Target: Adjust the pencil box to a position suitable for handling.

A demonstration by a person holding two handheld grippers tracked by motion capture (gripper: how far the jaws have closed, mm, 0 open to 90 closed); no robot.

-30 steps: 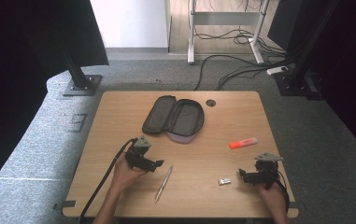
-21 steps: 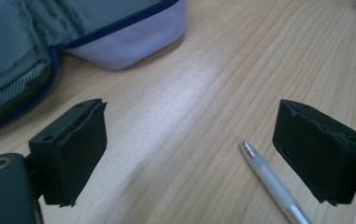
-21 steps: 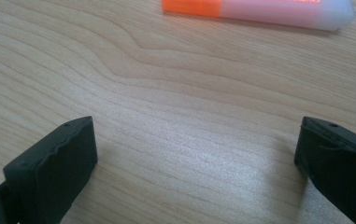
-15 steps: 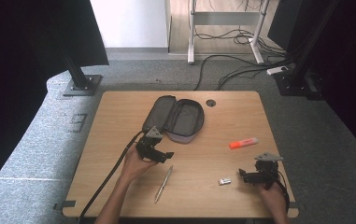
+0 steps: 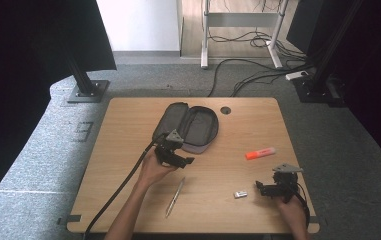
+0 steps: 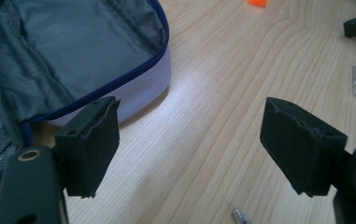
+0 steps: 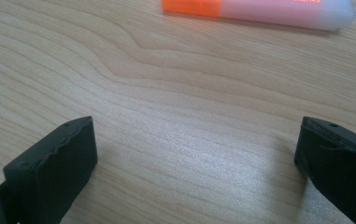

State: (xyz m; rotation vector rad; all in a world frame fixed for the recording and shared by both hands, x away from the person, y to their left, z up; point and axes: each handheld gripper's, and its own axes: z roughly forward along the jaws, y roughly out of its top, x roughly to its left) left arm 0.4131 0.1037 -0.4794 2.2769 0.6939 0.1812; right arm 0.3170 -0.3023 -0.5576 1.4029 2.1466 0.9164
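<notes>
1. The left gripper (image 5: 185, 161) hangs at the centre of the high view, just beside the near edge of the open pencil case (image 5: 190, 126); its fingers (image 6: 89, 142) stand apart with nothing between them and have just been closing a little.
2. The right gripper (image 5: 261, 188) rests at lower right on the counter (image 5: 128, 125), fingers wide and empty, near the eraser (image 5: 240, 194).
3. Judged step: packing the case. Next, a gripper must pick up the pen (image 5: 175, 197), the eraser or the highlighter (image 5: 260, 153).
</notes>
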